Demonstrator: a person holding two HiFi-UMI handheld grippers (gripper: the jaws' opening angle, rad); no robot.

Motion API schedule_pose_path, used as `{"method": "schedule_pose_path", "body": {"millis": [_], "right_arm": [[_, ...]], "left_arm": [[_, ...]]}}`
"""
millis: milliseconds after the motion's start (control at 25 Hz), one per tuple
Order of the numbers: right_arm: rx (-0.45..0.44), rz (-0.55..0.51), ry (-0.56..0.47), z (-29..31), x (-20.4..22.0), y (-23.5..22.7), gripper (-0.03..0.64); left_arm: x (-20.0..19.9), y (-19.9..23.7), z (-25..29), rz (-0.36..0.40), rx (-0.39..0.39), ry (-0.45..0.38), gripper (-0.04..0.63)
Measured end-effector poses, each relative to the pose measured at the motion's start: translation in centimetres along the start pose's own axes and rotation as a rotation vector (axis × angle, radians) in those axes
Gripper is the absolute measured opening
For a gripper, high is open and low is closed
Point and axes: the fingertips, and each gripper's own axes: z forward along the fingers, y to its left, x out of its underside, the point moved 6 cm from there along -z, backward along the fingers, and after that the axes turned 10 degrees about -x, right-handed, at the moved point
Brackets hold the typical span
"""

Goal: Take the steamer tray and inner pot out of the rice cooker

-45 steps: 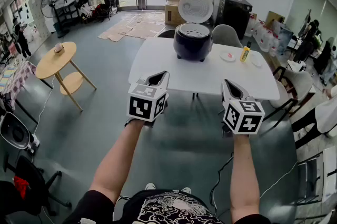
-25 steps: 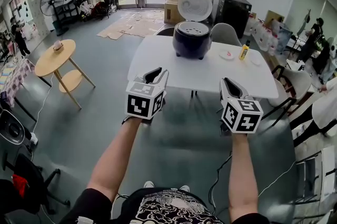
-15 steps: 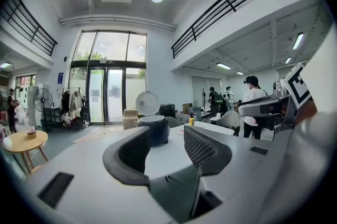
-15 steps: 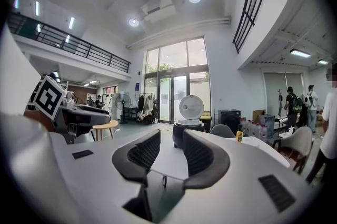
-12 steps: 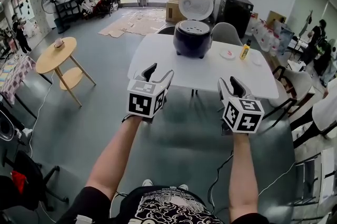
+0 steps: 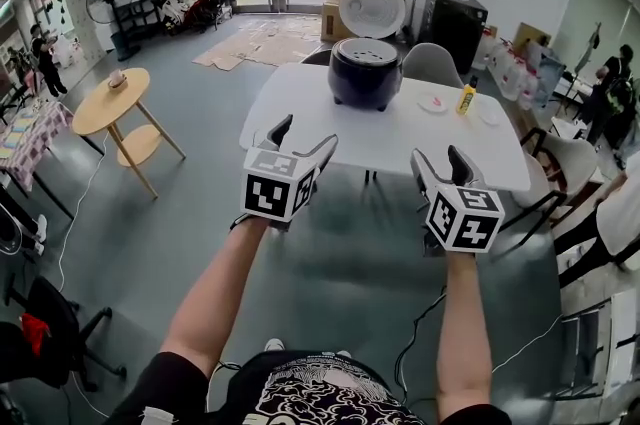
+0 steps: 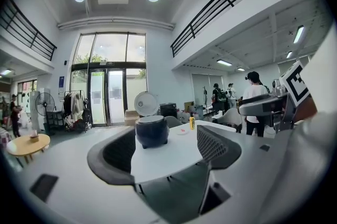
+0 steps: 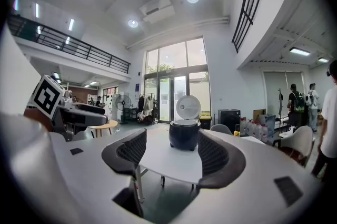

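A dark round rice cooker, white lid raised, stands on the white oval counter, well ahead. The left hand-held gripper and right hand-held gripper have just spread wide, both empty. An uneven grab could tip the steamer tray or drag the cooker.

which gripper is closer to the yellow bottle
Right. The right gripper hovers short of the table, in line with the yellow bottle; the left gripper is farther left. Both just opened, empty.
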Motion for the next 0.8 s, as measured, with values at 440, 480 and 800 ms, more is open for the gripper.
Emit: {"method": "schedule_pose_path", "body": {"millis": [440, 480, 800], "right_arm": [[-0.052, -0.005, -0.007, -1.0, 0.7, -5.5, 0.351], [-0.055, -0.004, -0.008, -0.8, 0.8, -5.8, 0.351], [-0.075, -0.013, 0.004, 2.9, 1.5, -7.7, 0.351]], "left_arm": [[-0.1, -4.6, 1.8, -0.031, -0.026, 0.015, 0.383], [0.0, -4.7, 1.9, -0.04, -0.028, 0.013, 0.383], [1.0, -4.2, 5.9, -0.06, -0.031, 0.026, 0.383]]}}
